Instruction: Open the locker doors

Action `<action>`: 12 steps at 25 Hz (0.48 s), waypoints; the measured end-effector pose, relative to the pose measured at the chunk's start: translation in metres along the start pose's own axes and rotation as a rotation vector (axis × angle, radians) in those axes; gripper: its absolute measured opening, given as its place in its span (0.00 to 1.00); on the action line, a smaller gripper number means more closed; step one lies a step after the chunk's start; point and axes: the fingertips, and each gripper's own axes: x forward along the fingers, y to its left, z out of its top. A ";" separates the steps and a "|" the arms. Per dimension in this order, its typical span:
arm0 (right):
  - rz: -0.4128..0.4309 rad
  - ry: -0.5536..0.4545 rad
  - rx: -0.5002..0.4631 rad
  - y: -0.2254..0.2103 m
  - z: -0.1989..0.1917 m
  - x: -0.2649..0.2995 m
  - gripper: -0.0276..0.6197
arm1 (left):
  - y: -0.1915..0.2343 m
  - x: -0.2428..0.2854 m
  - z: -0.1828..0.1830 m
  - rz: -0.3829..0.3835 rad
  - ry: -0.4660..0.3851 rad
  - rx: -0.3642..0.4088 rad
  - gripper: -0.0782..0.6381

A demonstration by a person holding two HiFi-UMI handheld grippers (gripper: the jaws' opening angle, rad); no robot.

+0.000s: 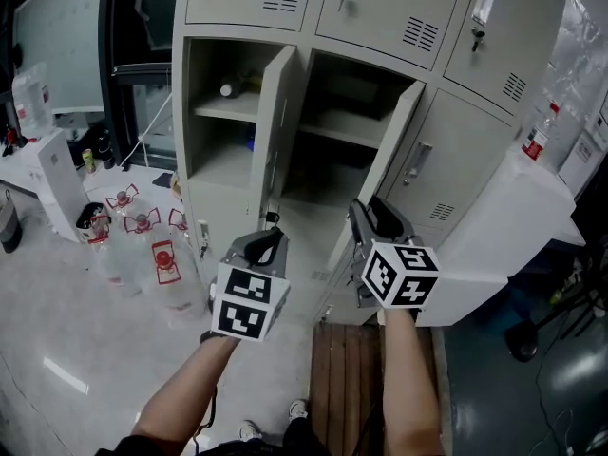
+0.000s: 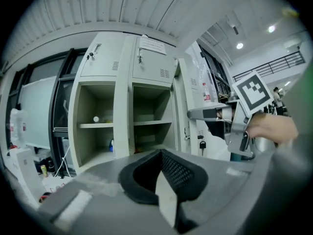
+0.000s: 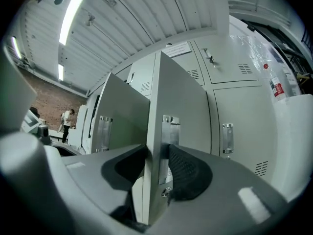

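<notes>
Your left gripper (image 1: 269, 245) has its jaws together on nothing, just near of the left locker door (image 1: 275, 131), which stands open. Your right gripper (image 1: 372, 218) clamps the free edge of the right locker door (image 1: 391, 150), also swung open.

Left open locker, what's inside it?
A small pale round thing lies on the shelf; a blue thing sits below, at the back. In the head view the open door covers part of it, and it's too small to identify.
</notes>
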 end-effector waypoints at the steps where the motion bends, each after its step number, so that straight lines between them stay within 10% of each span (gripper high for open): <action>1: -0.001 0.002 -0.001 -0.003 0.000 -0.003 0.27 | -0.004 0.002 0.001 -0.006 -0.001 0.001 0.11; 12: 0.018 0.002 0.000 -0.040 -0.001 -0.038 0.27 | -0.055 0.030 0.023 -0.044 -0.023 0.001 0.11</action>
